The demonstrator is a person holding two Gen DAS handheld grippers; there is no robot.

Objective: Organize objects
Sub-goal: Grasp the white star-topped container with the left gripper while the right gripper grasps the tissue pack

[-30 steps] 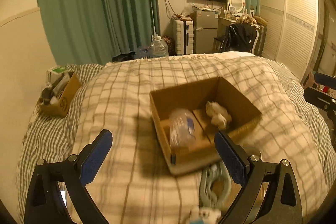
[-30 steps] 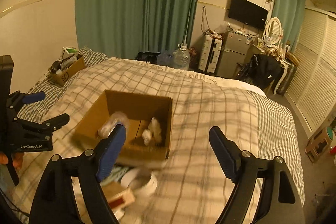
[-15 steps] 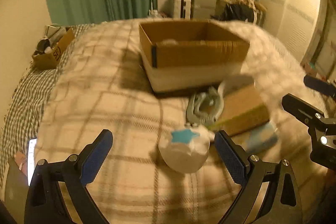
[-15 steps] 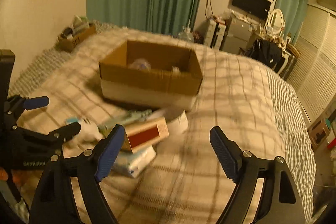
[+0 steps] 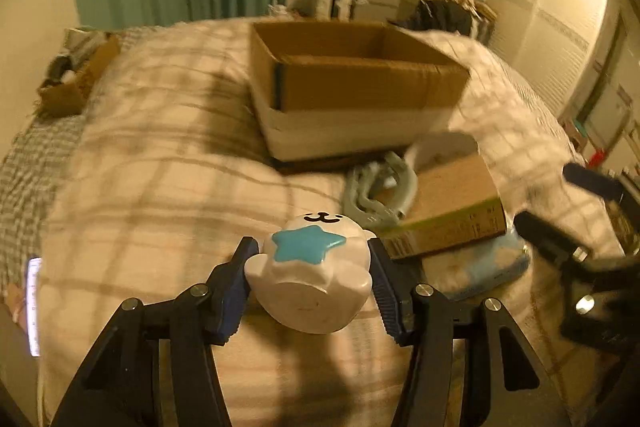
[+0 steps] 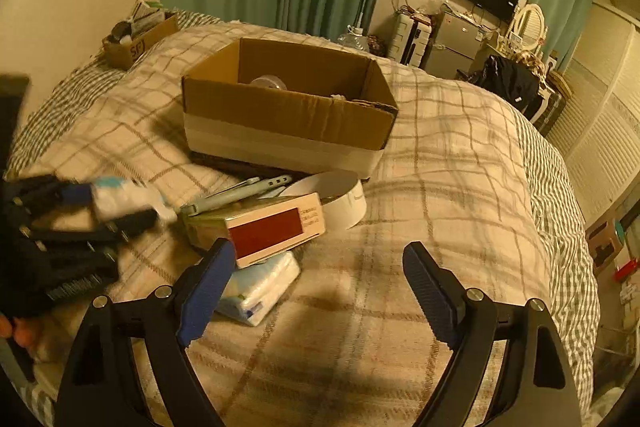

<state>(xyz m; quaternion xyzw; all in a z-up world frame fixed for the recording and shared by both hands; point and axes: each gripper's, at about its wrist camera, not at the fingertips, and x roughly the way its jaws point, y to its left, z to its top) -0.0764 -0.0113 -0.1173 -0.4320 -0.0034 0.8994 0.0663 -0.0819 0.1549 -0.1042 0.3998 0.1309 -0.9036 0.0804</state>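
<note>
Left tongs (image 5: pixel 310 281) clamp white toy (image 5: pixel 310 275); right tongs (image 6: pixel 316 287) spread.

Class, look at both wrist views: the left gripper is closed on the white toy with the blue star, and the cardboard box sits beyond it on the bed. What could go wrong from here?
1. The white toy is round and smooth, pinched only at its sides by the left gripper; it may slip or twist out when lifted.
2. The cardboard box rests on soft bedding, so bumping its near wall could shift or tip it.
3. The open right gripper hovers near the flat package, and the left gripper's path may cross it.
</note>
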